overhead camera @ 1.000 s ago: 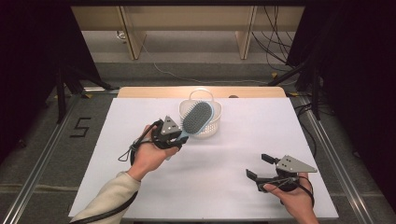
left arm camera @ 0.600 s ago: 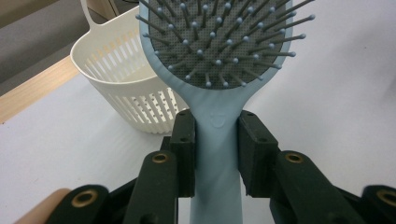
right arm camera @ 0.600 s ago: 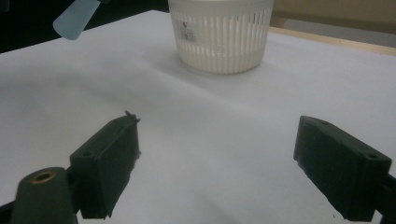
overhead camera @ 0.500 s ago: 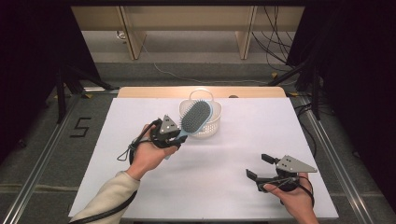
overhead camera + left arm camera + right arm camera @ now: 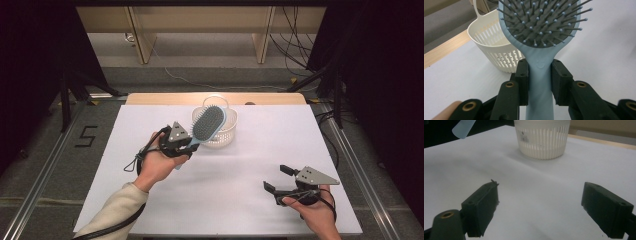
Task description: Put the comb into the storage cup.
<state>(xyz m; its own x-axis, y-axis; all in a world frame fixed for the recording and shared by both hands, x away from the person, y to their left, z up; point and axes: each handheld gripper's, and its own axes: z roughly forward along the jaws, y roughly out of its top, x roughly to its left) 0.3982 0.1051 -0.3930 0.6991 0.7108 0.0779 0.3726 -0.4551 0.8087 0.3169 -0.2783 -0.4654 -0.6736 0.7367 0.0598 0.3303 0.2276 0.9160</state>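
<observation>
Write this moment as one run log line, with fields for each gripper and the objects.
left gripper: shut on hairbrush handle | hairbrush: lifted, head over basket | right gripper: open, idle above table

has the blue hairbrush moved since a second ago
No. In the high view the light blue paddle hairbrush, clamped in the left gripper, sits over the same near-left rim of the white slotted basket.

The left hand [image 5: 156,165] raises its black two-jaw left gripper [image 5: 186,145] above the table, jaws clamped. The right gripper [image 5: 281,179] (held low, near the table's front edge) gapes wide.
</observation>
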